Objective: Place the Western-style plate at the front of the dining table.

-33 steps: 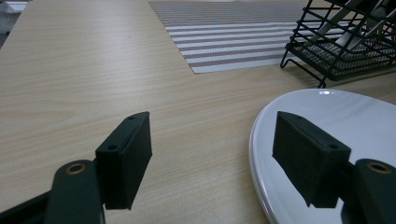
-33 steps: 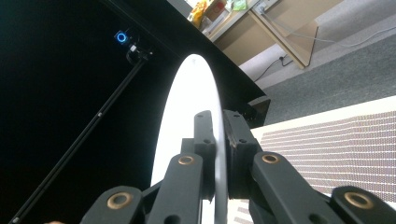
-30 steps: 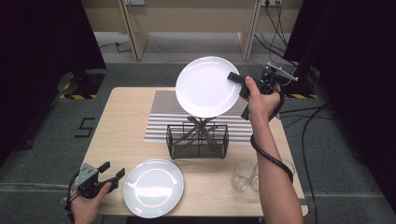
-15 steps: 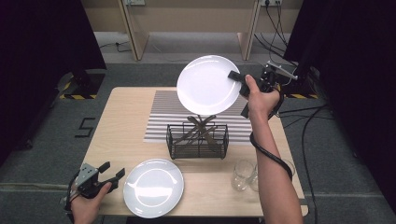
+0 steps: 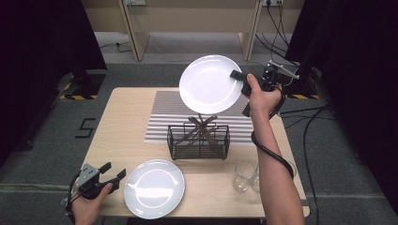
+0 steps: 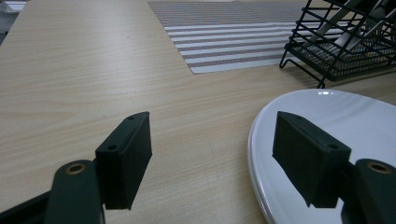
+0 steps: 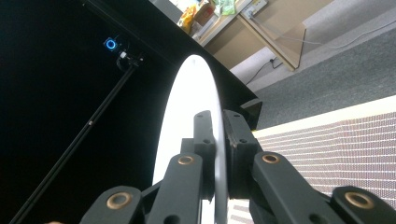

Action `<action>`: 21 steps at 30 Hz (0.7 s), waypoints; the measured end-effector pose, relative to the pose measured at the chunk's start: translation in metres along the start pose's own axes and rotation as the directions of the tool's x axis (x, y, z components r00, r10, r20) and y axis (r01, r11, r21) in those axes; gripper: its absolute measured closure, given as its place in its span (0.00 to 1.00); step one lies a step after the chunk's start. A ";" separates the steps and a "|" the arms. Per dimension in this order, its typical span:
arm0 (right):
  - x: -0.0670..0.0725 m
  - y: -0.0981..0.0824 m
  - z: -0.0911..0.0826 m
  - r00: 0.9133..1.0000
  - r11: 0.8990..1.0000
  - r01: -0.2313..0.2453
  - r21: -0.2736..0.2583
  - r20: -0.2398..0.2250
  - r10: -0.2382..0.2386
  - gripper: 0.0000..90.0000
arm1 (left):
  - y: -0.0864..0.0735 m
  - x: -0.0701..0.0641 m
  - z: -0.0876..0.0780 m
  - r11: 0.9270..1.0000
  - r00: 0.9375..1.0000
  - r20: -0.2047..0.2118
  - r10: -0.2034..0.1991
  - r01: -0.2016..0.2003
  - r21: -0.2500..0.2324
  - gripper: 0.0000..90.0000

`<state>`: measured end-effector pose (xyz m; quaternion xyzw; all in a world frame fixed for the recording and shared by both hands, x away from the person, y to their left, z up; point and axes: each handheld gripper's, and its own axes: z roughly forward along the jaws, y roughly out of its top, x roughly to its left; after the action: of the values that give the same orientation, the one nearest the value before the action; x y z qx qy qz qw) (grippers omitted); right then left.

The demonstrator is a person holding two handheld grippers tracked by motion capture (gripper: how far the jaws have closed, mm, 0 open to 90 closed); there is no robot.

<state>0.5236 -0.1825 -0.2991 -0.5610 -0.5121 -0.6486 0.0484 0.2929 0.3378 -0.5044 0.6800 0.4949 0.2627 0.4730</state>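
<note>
Aloft, right hand-held gripper (image 5: 238, 78) clamped on white plate (image 5: 209, 84); left hand-held gripper (image 5: 112, 172) wide, empty.

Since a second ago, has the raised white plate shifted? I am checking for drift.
No. The round white plate in the right gripper keeps its place above the black wire basket.

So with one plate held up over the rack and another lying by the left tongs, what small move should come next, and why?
Probably lower the raised plate toward the wire rack. The right tongs are shut on its rim and hold it tilted above the rack, which has utensils in it. The left tongs stand open beside the second plate, one pad over its rim, so they can likely wait.
</note>
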 end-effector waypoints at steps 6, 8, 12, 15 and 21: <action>0.000 0.001 0.003 1.000 1.000 -0.007 0.002 0.002 0.006 0.95 | 0.000 0.000 0.000 1.000 1.000 0.001 -0.001 0.001 0.000 0.31; 0.000 0.002 0.004 1.000 1.000 -0.007 0.002 0.003 0.007 0.95 | 0.000 0.000 0.000 1.000 1.000 0.001 -0.001 0.001 0.001 0.31; -0.002 0.002 0.006 1.000 1.000 -0.008 0.002 0.007 0.008 0.95 | 0.000 0.000 -0.001 1.000 1.000 0.000 0.002 -0.002 0.004 0.31; -0.003 0.002 0.007 1.000 1.000 -0.012 0.001 0.012 0.012 0.95 | 0.000 0.001 -0.001 1.000 1.000 0.000 0.003 -0.003 0.005 0.31; -0.005 0.003 0.010 1.000 1.000 -0.017 0.003 0.019 0.017 0.94 | 0.000 0.000 -0.001 1.000 1.000 -0.001 0.004 -0.004 0.006 0.31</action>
<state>0.5340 -0.1793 -0.3026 -0.5713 -0.5087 -0.6421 0.0498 0.2925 0.3385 -0.5044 0.6823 0.4943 0.2626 0.4703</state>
